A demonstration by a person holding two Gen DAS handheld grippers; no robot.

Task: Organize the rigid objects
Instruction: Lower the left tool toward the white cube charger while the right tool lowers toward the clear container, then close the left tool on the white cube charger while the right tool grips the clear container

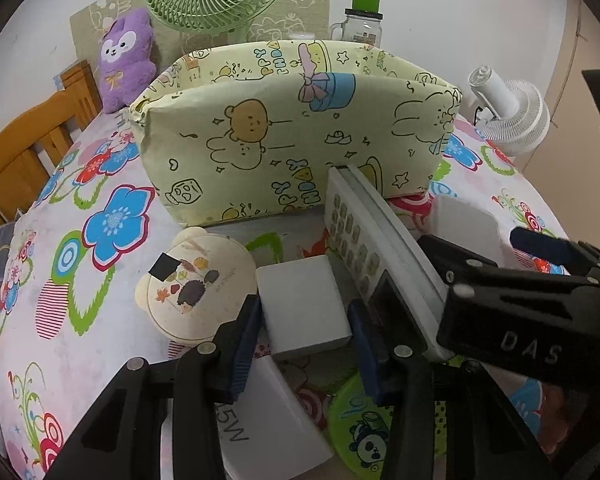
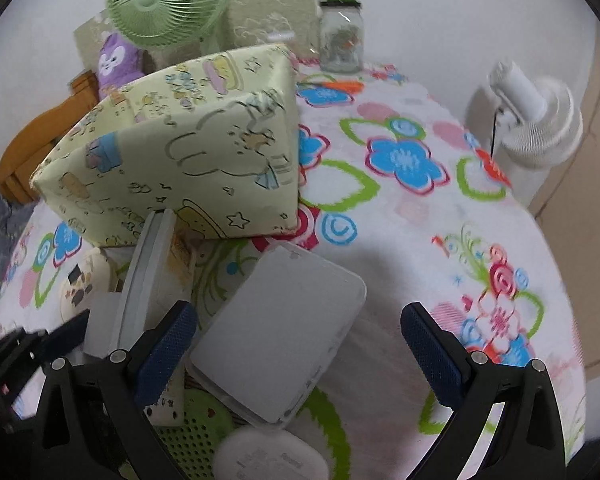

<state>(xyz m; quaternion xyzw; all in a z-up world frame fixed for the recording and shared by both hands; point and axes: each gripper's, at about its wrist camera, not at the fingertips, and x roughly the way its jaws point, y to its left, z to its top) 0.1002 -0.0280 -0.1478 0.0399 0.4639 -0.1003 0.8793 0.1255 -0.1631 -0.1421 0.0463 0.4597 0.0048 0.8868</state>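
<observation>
Flowered cloth covers the tabletop [image 2: 400, 240], and a green fan and a glass jar stand at the back, behind the fabric storage box [image 1: 296, 132].

From where I stand, the left gripper [image 1: 304, 340] has its blue pads on both sides of a small white block [image 1: 304, 304]; the pads look touching or almost touching it, so I judge it is grasping the block, not yet lifting. The block lies in front of the storage box, between a round cream lid [image 1: 196, 284] and a calculator [image 1: 364, 240] that leans with its far end against the box wall.

The right gripper [image 2: 300, 348] is wide open and holds nothing. Between its fingers, nearer the left one, lies a flat white case [image 2: 280, 332], also in front of the storage box.

As far as I can see into the box, nothing is visible inside, but most of the interior is hidden. Several rigid objects are outside it, including a green panda plate [image 1: 364, 432] nearest the grippers. So I judge the task is at its beginning, with nearly all objects left to place.
</observation>
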